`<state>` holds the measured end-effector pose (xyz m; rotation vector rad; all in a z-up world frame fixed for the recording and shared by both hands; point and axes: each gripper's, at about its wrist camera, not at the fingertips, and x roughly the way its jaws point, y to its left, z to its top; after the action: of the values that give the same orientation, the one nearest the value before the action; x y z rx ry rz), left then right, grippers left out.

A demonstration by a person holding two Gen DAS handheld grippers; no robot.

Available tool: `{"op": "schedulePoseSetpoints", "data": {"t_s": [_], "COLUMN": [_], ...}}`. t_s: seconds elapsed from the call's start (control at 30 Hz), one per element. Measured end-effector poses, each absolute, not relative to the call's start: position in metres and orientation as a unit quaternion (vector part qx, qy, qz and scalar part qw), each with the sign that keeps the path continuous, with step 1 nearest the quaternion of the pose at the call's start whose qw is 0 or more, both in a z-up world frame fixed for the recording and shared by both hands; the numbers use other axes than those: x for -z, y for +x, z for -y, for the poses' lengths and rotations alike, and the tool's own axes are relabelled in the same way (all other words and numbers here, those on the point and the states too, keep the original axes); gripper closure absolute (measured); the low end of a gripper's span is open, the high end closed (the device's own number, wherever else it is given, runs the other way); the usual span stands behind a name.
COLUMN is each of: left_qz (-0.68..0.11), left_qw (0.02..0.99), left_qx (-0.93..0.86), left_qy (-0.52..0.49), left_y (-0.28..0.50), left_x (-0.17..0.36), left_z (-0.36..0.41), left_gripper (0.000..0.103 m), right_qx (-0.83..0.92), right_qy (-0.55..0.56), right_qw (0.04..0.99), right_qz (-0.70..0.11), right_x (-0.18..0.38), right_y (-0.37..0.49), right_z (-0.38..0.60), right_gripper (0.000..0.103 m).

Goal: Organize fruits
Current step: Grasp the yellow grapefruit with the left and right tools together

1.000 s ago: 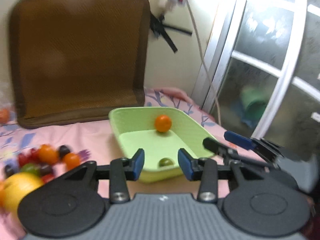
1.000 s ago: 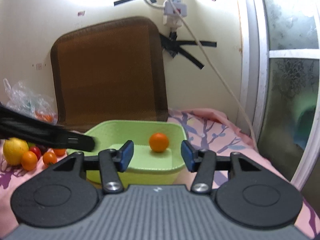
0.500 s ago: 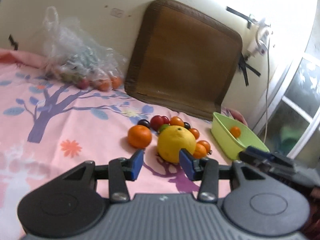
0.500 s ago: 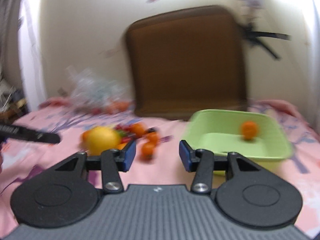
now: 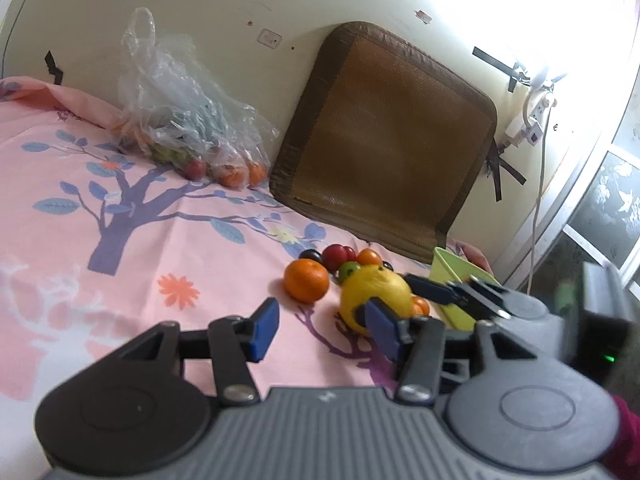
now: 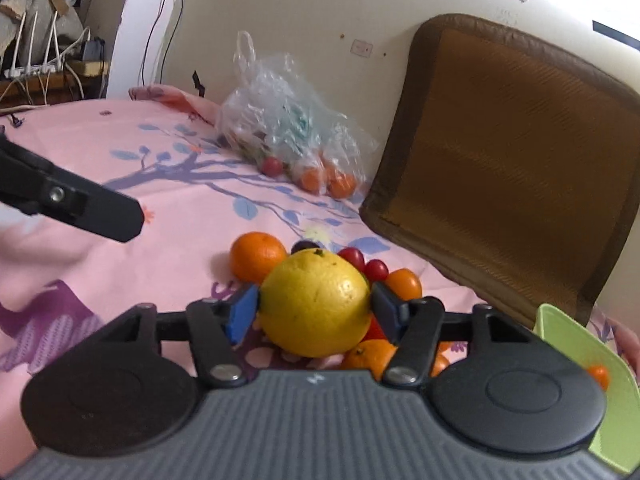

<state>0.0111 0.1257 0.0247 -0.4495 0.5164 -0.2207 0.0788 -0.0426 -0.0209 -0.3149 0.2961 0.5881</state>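
Note:
A pile of fruit lies on the pink bedsheet: a big yellow citrus, an orange, red cherry tomatoes and small oranges. My right gripper has a pad on each side of the yellow citrus, touching or nearly touching it; I cannot tell if it grips. My left gripper is open and empty, short of the orange and left of the yellow citrus. The green basket at the right holds a small orange.
A clear plastic bag of more fruit lies by the wall at the back left. A brown mat cushion leans on the wall. A power strip and cable hang near the window at the right.
Both grippers swung left from the green basket to the fruit pile. The right gripper closed in around the yellow citrus. The left gripper came closer to the orange.

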Motion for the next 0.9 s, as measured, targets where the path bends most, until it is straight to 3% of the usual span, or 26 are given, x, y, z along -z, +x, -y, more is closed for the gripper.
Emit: {"op": "schedulePoseSetpoints", "data": {"t_s": [0.27,0.33,0.43,0.5,0.53,0.77,0.8,0.83,0.9], "left_qz": [-0.297,-0.309,-0.314,-0.314,-0.314,-0.345,-0.354,-0.359,-0.366], "left_qw": [0.904,0.893,0.883,0.889,0.893,0.903,0.900,0.892,0.885], "left_qx": [0.207,0.246,0.294,0.294,0.288,0.232,0.229,0.239,0.241], "left_qy": [-0.225,-0.214,-0.188,-0.159,-0.142,-0.108,-0.114,-0.135,-0.156], "left_y": [0.030,0.033,0.031,0.028,0.026,0.031,0.034,0.037,0.042], "left_x": [-0.018,-0.018,-0.020,-0.021,-0.020,-0.014,-0.012,-0.010,-0.013], "left_z": [-0.087,-0.063,-0.027,-0.010,-0.003,-0.002,-0.003,-0.006,-0.007], "left_gripper": [0.054,0.044,0.040,0.024,0.021,0.024,0.027,0.040,0.040], "right_qx": [-0.299,-0.293,-0.279,-0.275,-0.276,-0.288,-0.297,-0.297,-0.294], "right_qy": [-0.078,-0.062,-0.063,-0.065,-0.066,-0.070,-0.065,-0.060,-0.051], "right_qw": [0.937,0.939,0.945,0.947,0.946,0.936,0.931,0.930,0.932], "right_qz": [-0.165,-0.167,-0.157,-0.155,-0.158,-0.190,-0.201,-0.208,-0.207], "right_x": [0.030,0.033,0.034,0.037,0.039,0.052,0.054,0.056,0.057], "right_y": [0.014,0.003,-0.006,-0.008,-0.008,0.001,0.007,0.012,0.015], "right_z": [0.115,0.133,0.139,0.139,0.137,0.130,0.128,0.127,0.127], "right_gripper": [0.042,0.047,0.048,0.048,0.047,0.036,0.036,0.036,0.042]}}
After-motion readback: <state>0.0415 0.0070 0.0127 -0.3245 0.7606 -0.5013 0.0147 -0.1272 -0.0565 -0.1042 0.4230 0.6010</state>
